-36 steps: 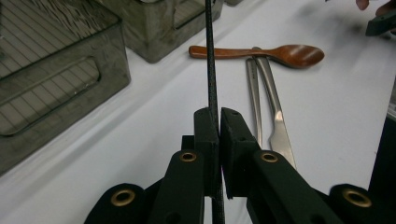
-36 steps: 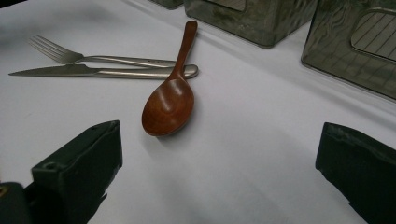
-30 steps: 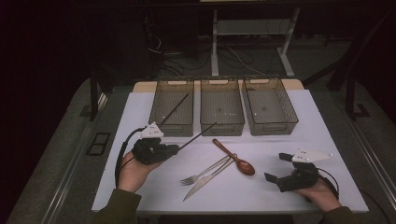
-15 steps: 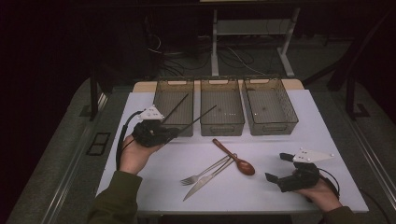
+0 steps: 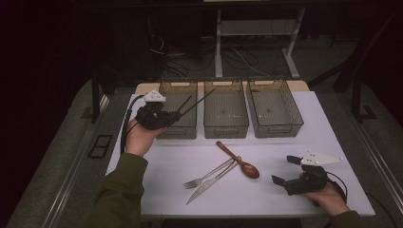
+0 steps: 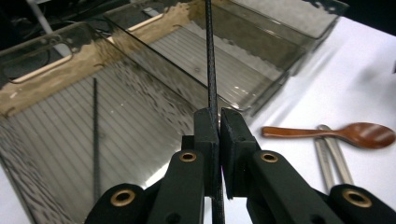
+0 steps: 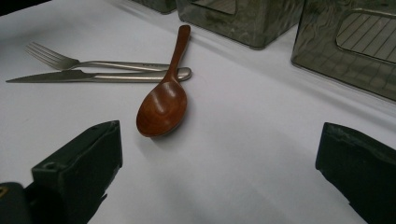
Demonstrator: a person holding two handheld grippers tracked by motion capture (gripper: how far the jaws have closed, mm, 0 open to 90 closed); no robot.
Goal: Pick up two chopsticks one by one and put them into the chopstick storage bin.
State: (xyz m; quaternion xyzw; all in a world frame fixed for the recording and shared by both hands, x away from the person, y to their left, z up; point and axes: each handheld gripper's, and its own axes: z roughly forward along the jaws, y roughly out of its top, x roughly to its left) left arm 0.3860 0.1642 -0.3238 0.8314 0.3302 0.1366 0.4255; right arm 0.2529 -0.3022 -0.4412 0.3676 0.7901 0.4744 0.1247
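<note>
My left gripper [image 5: 177,114] [image 6: 218,122] is shut on a thin black chopstick [image 5: 197,101] [image 6: 210,56], held over the left smoky bin [image 5: 178,130] [image 6: 56,74] with its tip pointing toward the middle bin. A second black chopstick [image 5: 186,101] [image 6: 95,140] lies inside that left bin. My right gripper [image 5: 284,170] [image 7: 219,154] rests open at the table's front right, its jaws wide apart and facing a brown wooden spoon [image 5: 240,161] [image 7: 163,105]. A steel fork [image 5: 209,175] [image 7: 93,63] and knife [image 5: 211,180] [image 7: 93,76] lie beside the spoon.
A middle bin [image 5: 225,128] [image 6: 261,42] and a right bin [image 5: 275,128] [image 7: 355,42] stand in a row with the left one at the back of the white tabletop [image 5: 266,199]. The surroundings are dark, with cables and a desk frame behind.
My left gripper has carried the black chopstick away from the table's middle, up and back over the left bin. The right gripper has stayed put.
</note>
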